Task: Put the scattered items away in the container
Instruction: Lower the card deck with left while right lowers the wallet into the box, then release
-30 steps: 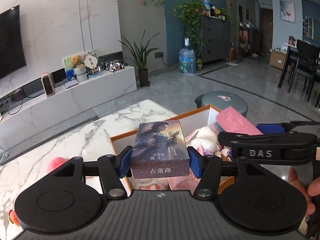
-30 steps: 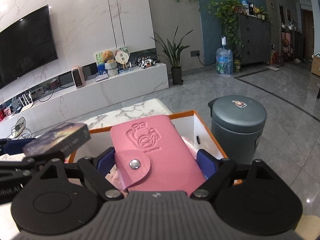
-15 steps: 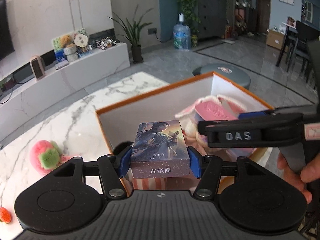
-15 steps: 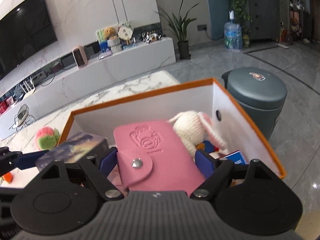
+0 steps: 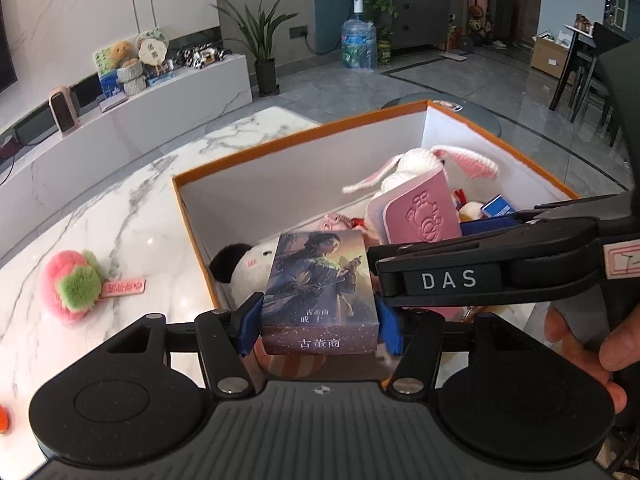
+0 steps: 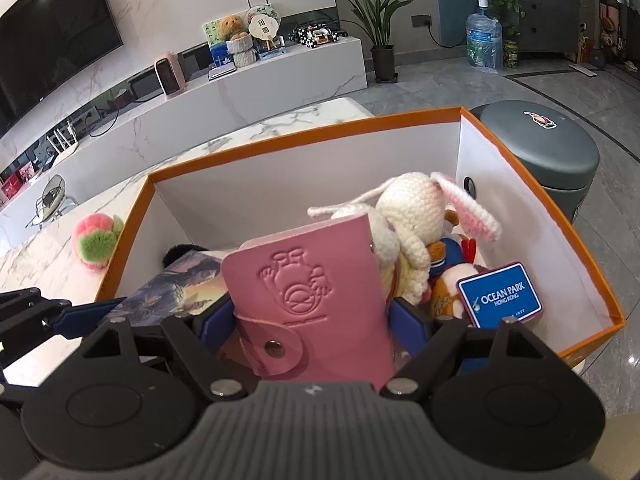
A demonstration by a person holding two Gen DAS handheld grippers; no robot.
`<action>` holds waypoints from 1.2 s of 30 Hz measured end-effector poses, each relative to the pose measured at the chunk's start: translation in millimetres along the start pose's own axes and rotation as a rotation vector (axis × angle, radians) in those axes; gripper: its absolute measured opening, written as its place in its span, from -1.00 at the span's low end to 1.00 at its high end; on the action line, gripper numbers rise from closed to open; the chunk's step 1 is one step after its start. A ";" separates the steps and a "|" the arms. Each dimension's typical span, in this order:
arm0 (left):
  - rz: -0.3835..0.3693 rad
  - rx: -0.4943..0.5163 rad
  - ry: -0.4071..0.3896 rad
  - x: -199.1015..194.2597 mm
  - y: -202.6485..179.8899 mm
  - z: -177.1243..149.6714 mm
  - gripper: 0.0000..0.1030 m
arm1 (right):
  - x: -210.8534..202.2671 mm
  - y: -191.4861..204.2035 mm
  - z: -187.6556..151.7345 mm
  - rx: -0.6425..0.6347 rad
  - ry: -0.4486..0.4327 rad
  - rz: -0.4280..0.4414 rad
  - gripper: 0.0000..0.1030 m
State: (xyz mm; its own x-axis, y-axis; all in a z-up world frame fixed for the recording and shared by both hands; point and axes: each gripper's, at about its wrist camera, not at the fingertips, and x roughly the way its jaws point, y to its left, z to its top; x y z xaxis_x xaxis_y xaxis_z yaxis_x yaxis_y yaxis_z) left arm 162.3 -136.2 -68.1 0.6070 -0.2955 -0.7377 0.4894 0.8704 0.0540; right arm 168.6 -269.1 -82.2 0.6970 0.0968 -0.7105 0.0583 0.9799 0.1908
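My left gripper [image 5: 318, 324] is shut on a card box [image 5: 320, 280] with a painted figure, held over the near left part of the orange box [image 5: 280, 140]. My right gripper [image 6: 308, 320] is shut on a pink leather card holder [image 6: 308, 288], held tilted inside the same orange box [image 6: 304, 128]. The holder also shows in the left wrist view [image 5: 420, 212], and the card box in the right wrist view [image 6: 180, 288]. The box holds a knitted white rabbit [image 6: 416, 216], a panda plush [image 5: 240, 260] and a blue Ocean Park tag [image 6: 500, 294].
A pink and green plush ball [image 5: 72, 284] with a pink tag lies on the marble table [image 5: 120, 208] left of the box. An orange item [image 5: 2, 420] shows at the table's left edge. A grey round bin [image 6: 540, 140] stands behind the box on the right.
Both grippers have moved forward and tipped down over the orange box. The pink holder and the card box now sit lower, inside the box's walls.
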 end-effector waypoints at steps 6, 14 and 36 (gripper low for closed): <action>0.005 -0.007 0.013 3.5 -1.8 0.5 0.29 | 0.0 3.7 -5.2 -0.040 0.014 -0.023 0.63; 0.008 -0.014 0.023 2.6 -2.6 0.8 0.30 | -2.4 2.2 -6.3 -0.040 0.020 -0.020 0.63; 0.005 -0.025 0.017 -3.3 -7.0 3.6 0.67 | -9.1 11.9 -3.5 -0.044 0.005 -0.012 0.78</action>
State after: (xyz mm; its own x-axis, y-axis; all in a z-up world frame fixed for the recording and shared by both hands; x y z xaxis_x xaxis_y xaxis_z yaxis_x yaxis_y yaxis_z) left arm 159.1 -142.7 -63.7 0.5982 -0.2845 -0.7491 0.4702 0.8816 0.0407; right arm 160.5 -257.7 -75.8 0.6927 0.0854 -0.7161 0.0351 0.9878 0.1517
